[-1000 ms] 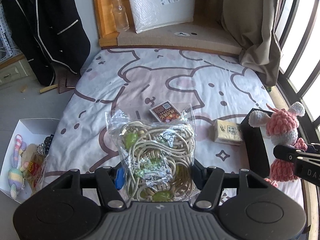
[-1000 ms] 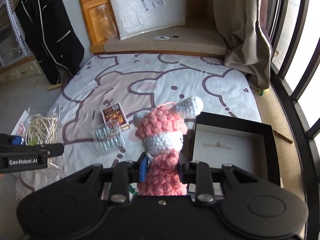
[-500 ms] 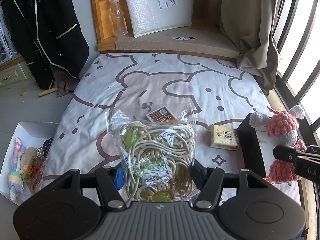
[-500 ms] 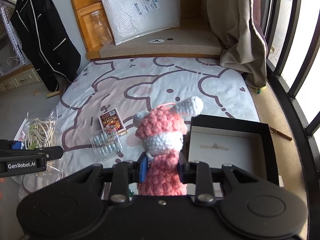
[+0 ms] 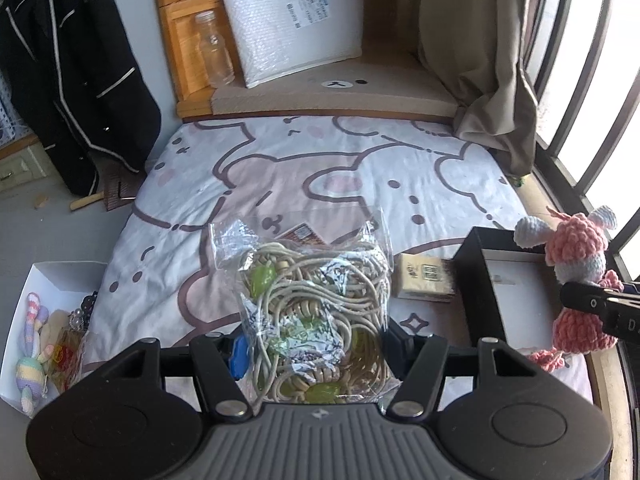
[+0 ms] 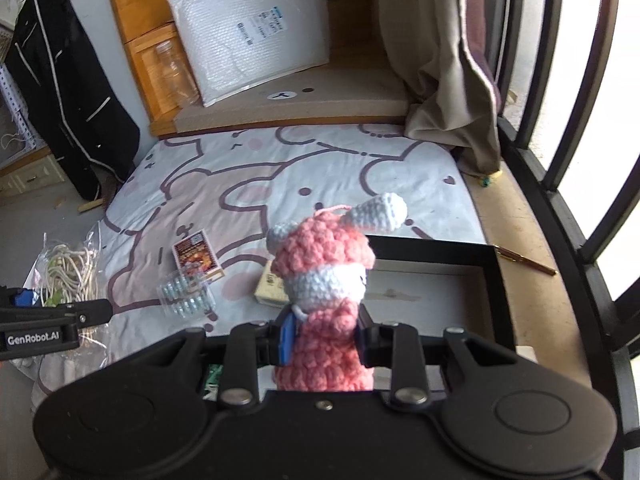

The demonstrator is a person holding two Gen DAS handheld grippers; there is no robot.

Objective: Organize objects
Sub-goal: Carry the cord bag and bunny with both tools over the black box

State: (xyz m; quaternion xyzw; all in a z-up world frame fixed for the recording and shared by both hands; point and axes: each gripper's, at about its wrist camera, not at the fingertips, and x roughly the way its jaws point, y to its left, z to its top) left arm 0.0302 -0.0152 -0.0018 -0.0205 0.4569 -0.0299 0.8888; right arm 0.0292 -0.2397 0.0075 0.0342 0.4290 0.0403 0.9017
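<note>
two boxes (image 5: 476,280), one crochet doll (image 6: 324,280)

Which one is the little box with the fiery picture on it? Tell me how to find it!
Start at the bedsheet with the big cartoon bears. Near its front, left of the black box, lies the small orange-and-black printed box, flat, just above a clear blister pack. The plain beige box nearby has no bright picture.

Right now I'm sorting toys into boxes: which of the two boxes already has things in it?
The white box on the floor left of the bed: it holds a striped crochet toy. The black box on the bed shows only its bare pale bottom.
</note>
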